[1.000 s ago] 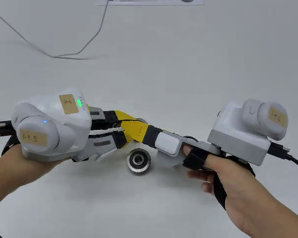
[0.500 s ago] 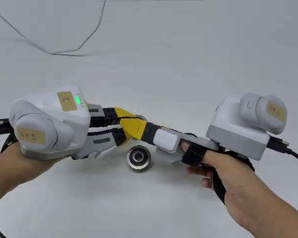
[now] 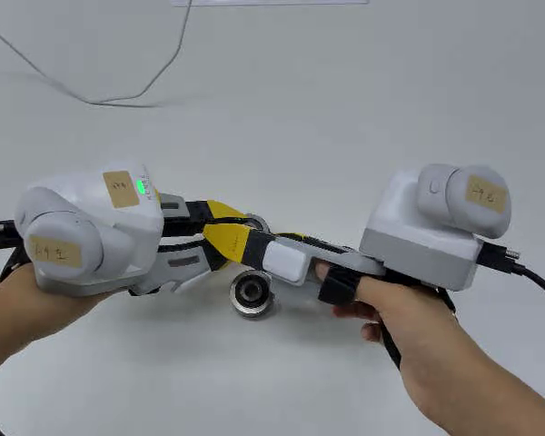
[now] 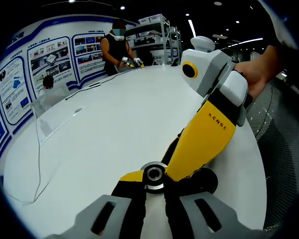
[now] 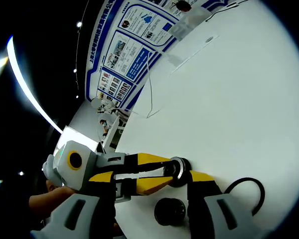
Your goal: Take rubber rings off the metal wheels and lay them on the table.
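- The right gripper (image 3: 234, 240) has pushed in toward the left one over the last second. Its yellow jaw now lies across the other's jaws. Its own jaws stand apart, with one tip against the held wheel.
- The left gripper (image 4: 154, 187) has barely shifted and stays clamped on a metal wheel, holding it just above the table (image 3: 345, 118).
- That metal wheel (image 4: 154, 174) sits between the two grippers. A dark band still runs round its rim, which I take to be its rubber ring. The closing-in therefore looks like the right jaw working to catch and peel the ring, a step not yet done.
- A second wheel (image 3: 252, 292) lies on the table just below them, unmoved.
- A loose rubber ring (image 5: 245, 180) lies flat on the table near the right gripper, so one ring seems to be off already.
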Demonstrator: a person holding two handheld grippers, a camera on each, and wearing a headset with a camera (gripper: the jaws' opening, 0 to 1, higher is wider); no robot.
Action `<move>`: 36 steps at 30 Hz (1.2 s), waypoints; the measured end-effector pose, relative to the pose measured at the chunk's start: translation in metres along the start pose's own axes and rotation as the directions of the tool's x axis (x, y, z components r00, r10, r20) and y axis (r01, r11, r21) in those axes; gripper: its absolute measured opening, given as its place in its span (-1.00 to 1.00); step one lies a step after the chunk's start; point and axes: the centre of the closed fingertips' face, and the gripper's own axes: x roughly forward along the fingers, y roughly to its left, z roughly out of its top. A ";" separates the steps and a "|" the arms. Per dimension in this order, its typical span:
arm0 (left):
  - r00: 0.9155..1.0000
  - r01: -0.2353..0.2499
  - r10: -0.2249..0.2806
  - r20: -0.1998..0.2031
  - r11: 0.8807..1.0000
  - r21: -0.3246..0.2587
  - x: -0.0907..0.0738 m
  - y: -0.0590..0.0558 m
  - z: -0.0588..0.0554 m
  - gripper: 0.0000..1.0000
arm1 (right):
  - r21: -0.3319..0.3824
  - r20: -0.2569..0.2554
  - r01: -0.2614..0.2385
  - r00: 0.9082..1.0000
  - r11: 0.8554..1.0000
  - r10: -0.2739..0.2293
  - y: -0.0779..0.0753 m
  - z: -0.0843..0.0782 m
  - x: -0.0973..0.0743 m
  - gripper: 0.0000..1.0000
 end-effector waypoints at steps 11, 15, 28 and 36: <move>1.000 -0.002 0.002 0.002 1.000 -0.001 0.000 0.001 -0.001 -0.74 | -0.017 -0.002 0.017 1.000 1.000 -0.017 0.001 0.001 0.002 0.21; 1.000 -0.002 0.002 0.001 1.000 0.000 0.000 0.002 -0.001 -0.74 | 0.001 0.004 0.014 1.000 1.000 -0.014 0.000 0.003 0.000 0.18; 1.000 -0.003 0.003 0.003 1.000 -0.002 0.000 0.002 -0.002 -0.74 | 0.014 0.006 0.006 1.000 1.000 -0.006 -0.001 0.004 -0.002 0.17; 1.000 -0.004 0.004 0.002 1.000 -0.003 0.000 0.001 -0.002 -0.74 | 0.035 0.015 0.002 1.000 0.999 -0.002 -0.003 0.006 -0.004 0.15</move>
